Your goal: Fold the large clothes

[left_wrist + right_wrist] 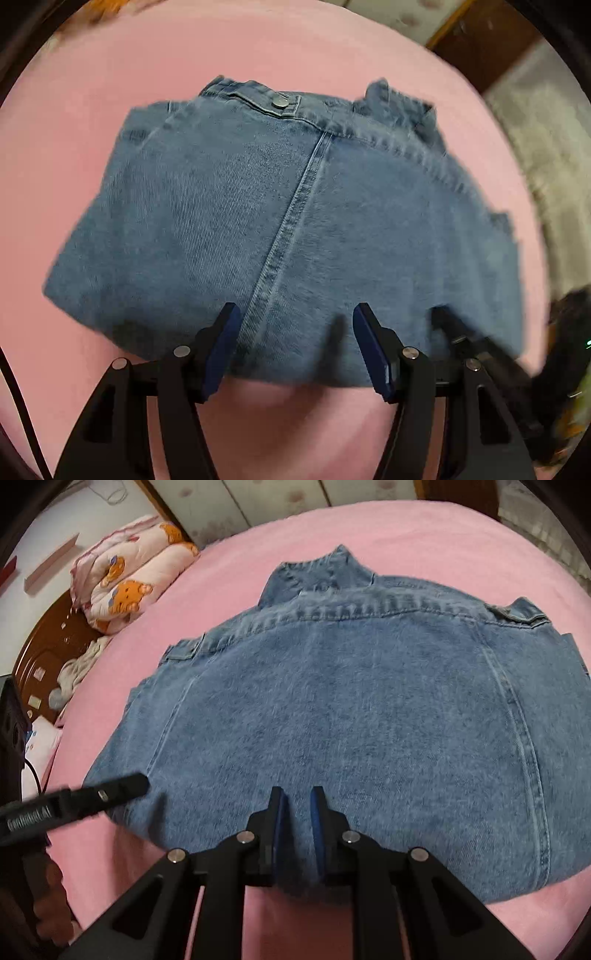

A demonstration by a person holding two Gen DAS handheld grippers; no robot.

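Observation:
A blue denim jacket [288, 229] lies folded on the pink bed sheet [92, 92], collar and a metal button at the far end. My left gripper [291, 314] is open over its near edge, fingers apart astride a seam, holding nothing. In the right wrist view the jacket [369, 716] lies back up. My right gripper [295, 797] has its jaws nearly closed on a pinch of denim at the near hem. The right gripper's finger shows at the right of the left view [454, 328]; the left gripper shows at the left of the right view [92, 797].
A folded pink quilt with bear print [125, 579] lies at the bed's far left by a wooden headboard [48, 646]. A wall and wooden furniture [487, 40] stand beyond the bed. Pink sheet surrounds the jacket on all sides.

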